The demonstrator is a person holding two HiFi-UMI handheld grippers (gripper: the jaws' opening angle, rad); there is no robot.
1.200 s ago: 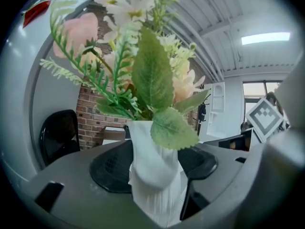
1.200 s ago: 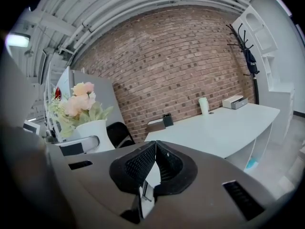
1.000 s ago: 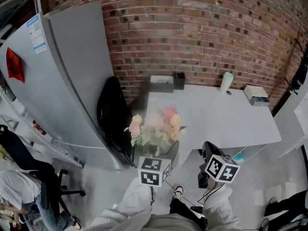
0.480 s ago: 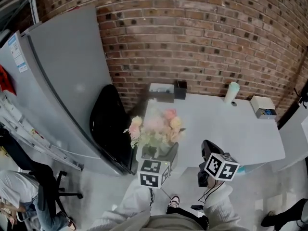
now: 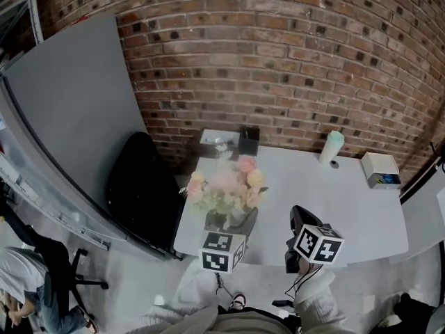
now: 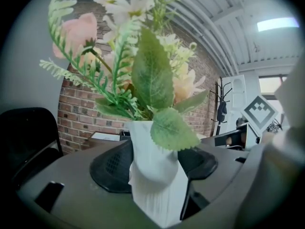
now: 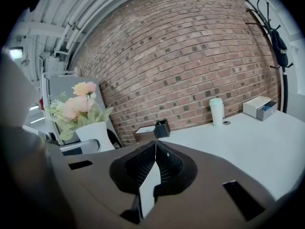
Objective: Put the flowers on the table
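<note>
- Jaws of the left gripper (image 6: 157, 180) are clamped on the white vase (image 7: 95, 133) of the flowers (image 5: 226, 183), which is held upright over the near left part of the table (image 5: 361, 207).
- Right gripper (image 7: 153, 171), beside it, has its jaws pressed together with nothing between them.
- Farther, a cup (image 5: 331, 147) and a box (image 5: 381, 170) stand near the table's back edge, by the brick wall (image 5: 278, 61).

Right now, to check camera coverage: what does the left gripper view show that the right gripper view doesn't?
Only the left gripper view shows the left gripper with both jaws on the white vase. Only the right gripper view shows the right gripper shut on nothing, plus the cup and box on the table. Both show the flowers and brick wall.
</note>
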